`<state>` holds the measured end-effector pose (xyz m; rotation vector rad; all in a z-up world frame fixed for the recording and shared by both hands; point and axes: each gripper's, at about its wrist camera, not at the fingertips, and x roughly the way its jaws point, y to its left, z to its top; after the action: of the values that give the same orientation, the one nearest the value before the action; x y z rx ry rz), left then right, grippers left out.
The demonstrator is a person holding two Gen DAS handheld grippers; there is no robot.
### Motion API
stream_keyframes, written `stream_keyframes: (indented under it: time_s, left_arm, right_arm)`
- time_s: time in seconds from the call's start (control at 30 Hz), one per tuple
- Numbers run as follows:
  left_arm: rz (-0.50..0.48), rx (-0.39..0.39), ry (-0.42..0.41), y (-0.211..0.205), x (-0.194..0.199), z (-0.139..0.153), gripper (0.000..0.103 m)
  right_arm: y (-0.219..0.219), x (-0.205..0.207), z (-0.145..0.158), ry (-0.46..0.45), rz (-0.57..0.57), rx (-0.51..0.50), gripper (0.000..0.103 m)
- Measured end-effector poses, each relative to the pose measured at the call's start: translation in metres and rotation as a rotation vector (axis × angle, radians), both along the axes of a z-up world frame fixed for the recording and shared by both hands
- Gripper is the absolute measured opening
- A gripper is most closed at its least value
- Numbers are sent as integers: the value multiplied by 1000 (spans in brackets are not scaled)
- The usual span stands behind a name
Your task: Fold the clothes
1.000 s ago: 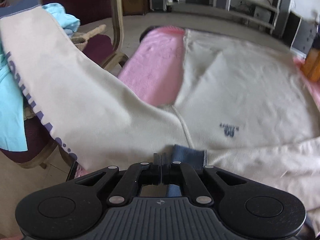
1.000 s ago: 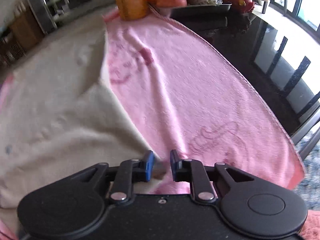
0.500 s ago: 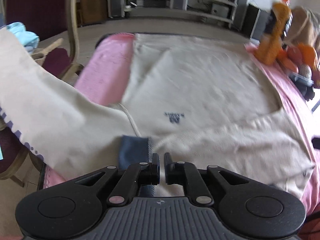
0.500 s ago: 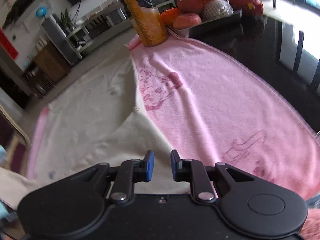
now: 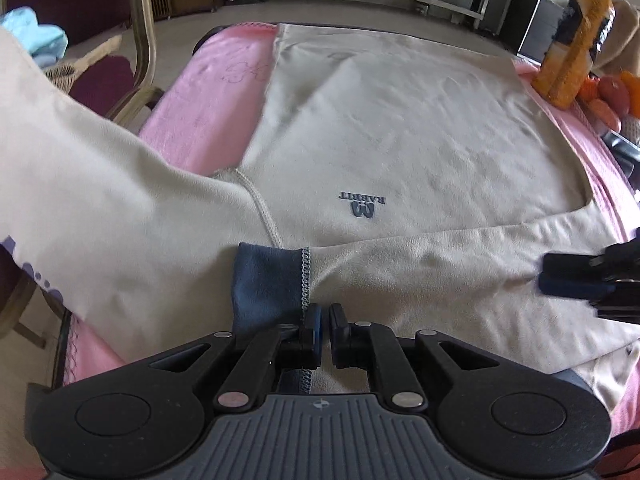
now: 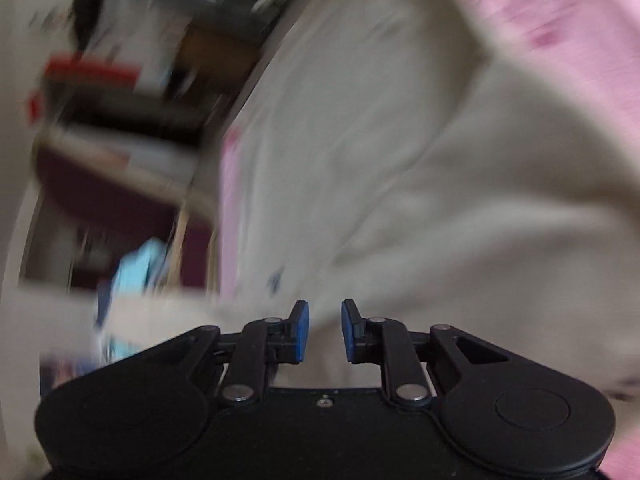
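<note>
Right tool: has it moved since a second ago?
Yes. The right tool has swung left: the orange bottle that faced it earlier has left its view, replaced by the cream sweatshirt and room beyond.

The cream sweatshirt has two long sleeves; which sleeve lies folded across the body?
The sleeve with the blue cuff, lying flat across the cream sweatshirt below the logo. The other sleeve, with purple print, hangs off the table's left side.

Left black plastic tool (image 5: 323,334) — ribbed grey housing, silver pivot screws, blue-padded fingertips. Right black tool (image 6: 323,330) — smooth housing, same screws, blue pads (image 6: 301,332).
</note>
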<state>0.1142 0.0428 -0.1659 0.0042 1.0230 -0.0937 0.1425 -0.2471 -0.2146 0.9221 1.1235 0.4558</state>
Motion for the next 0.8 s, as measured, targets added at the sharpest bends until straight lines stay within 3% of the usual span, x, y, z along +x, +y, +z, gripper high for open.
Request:
stream_keyframes:
  time_s: [0.07, 0.1, 0.13, 0.17, 0.3, 0.37, 0.4, 0.5, 0.73, 0.8]
  left_arm:
    - [3, 10, -5, 1, 0, -1, 13]
    - [11, -2, -2, 3, 1, -1, 14]
    - [19, -13, 2, 6, 2, -1, 13]
    - [27, -23, 4, 8, 2, -1, 13]
    - [37, -38, 0, 12, 1, 1, 12]
    - [46, -42, -13, 14, -1, 5, 10]
    - [51, -43, -19, 15, -3, 7, 10]
    - [47, -58, -57, 16, -7, 13, 10]
    - [48, -110, -130, 13, -5, 24, 10]
    - [77, -86, -98, 14, 5, 16, 10]
  right_arm:
    - [12, 9, -8, -7, 27, -74, 18]
    - [8, 12, -12, -10, -11, -100, 3]
    - [0, 14, -14, -16, -63, -104, 0]
    - [-14, 13, -15, -32, -151, -105, 0]
    - [-76, -12, -1, -73, -572, -266, 2]
    - [-94, -26, 6, -76, -682, -291, 3]
    - [-100, -33, 10, -86, -716, -292, 9]
    - [-108, -44, 15, -94, -733, -264, 12]
    - [-102, -33, 14, -108, -638, -214, 12]
    - [-98, -29, 11, -106, -611, -206, 12]
